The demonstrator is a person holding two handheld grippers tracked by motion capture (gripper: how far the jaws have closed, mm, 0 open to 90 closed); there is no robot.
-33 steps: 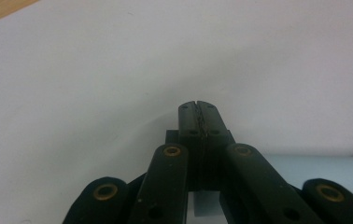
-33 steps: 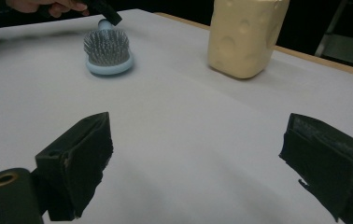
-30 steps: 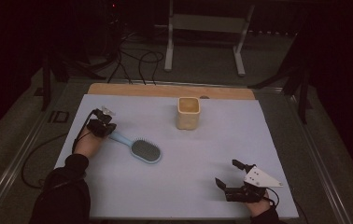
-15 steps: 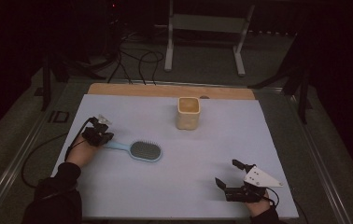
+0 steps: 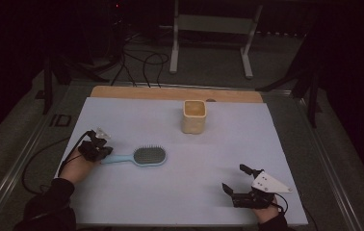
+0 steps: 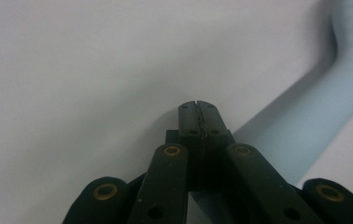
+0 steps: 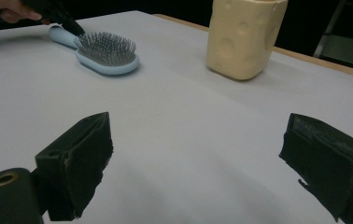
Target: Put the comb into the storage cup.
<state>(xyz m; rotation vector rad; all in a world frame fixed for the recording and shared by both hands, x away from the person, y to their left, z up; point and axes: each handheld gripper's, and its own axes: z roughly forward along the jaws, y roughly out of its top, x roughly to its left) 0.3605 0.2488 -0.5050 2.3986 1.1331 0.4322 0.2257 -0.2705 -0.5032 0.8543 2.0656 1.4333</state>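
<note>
A light blue hairbrush (image 5: 149,156) lies bristles up on the white sheet, its handle (image 6: 305,130) pointing left. My left gripper (image 5: 104,153) is at the end of that handle, low over the sheet. In the left gripper view its jaws (image 6: 197,106) are shut tip to tip with nothing between them, and the handle runs along their right side. Near the front right my right gripper (image 5: 234,178) rests open, its jaws (image 7: 202,158) wide apart over bare sheet. The right gripper view also has the hairbrush (image 7: 107,53) far left.
A cream-yellow cup (image 5: 194,117) with dimpled sides stands upright behind the middle of the sheet, also in the right gripper view (image 7: 244,37). A wooden strip (image 5: 170,93) borders the far edge. A metal stand (image 5: 214,38) and cables lie on the floor beyond.
My left hand and gripper moved toward the near left edge. The brush handle swung the same way, from slanted to level, while its head kept its place. The right gripper stayed still.
</note>
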